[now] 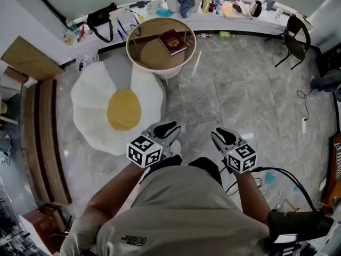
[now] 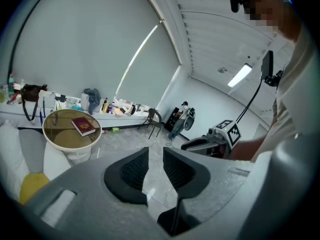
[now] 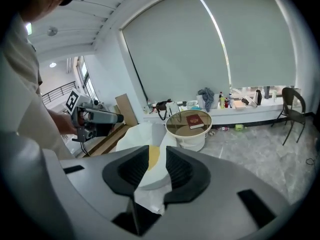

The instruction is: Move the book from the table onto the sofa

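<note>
A dark red book [image 1: 172, 41] lies on a round glass-topped table [image 1: 139, 52] far ahead by the window ledge. It also shows small in the left gripper view [image 2: 83, 126] and the right gripper view [image 3: 195, 121]. A white soft seat shaped like a fried egg with a yellow middle [image 1: 117, 111] lies on the floor between the table and me. My left gripper [image 1: 166, 128] and right gripper [image 1: 224, 136] hang side by side close to my body, well short of the table. Both stand open, with only floor and seat seen through the gaps [image 2: 156, 160] [image 3: 157, 161].
A cluttered window ledge [image 1: 160, 9] with a black bag [image 1: 101, 21] runs behind the table. A dark chair [image 1: 295, 39] stands at the far right. Wooden slats [image 1: 45, 137] and cardboard [image 1: 29, 57] line the left side. Cables [image 1: 269, 175] trail on the marble floor at right.
</note>
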